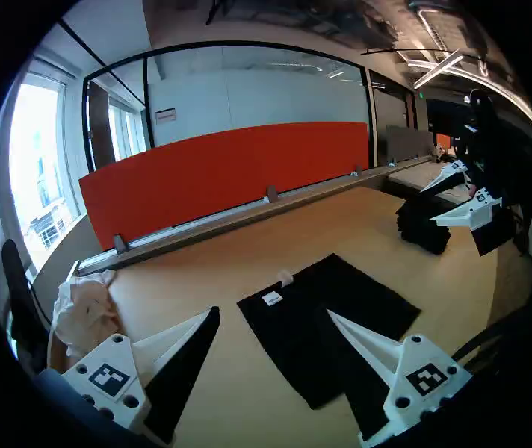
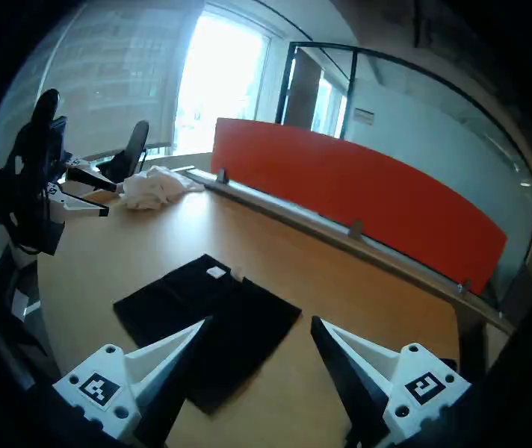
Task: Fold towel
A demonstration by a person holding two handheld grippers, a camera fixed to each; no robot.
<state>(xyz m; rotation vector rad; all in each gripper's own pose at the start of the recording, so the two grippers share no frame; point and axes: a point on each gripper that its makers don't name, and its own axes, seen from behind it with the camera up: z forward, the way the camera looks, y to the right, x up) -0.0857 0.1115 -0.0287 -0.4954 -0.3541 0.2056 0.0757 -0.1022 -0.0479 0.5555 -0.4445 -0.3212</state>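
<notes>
1. My left tongs (image 1: 272, 312) are spread wide with nothing between the fingers, and they hover over the wooden table (image 1: 214, 388).
2. The black towel (image 1: 296, 328) lies flat on the table just ahead of my left tongs. It reaches from the gap between the fingers out past the right finger, which covers part of it in the left gripper view.
3. A small white label (image 1: 271, 299) sits on the towel near its far edge, right in line with that gap.
4. My right tongs (image 2: 261, 319) are also spread and hold nothing. From them the towel lies ahead and to the left, with its near corner running under the left finger.
5. Beyond the towel, an orange divider (image 1: 229, 172) runs along the far side of the table.
6. A crumpled white cloth (image 1: 87, 310) lies to the left of my left tongs, near the divider's end.
7. A dark pile (image 1: 423, 224) sits far off to the right of my left tongs, beside where my right tongs show in the left gripper view.
</notes>
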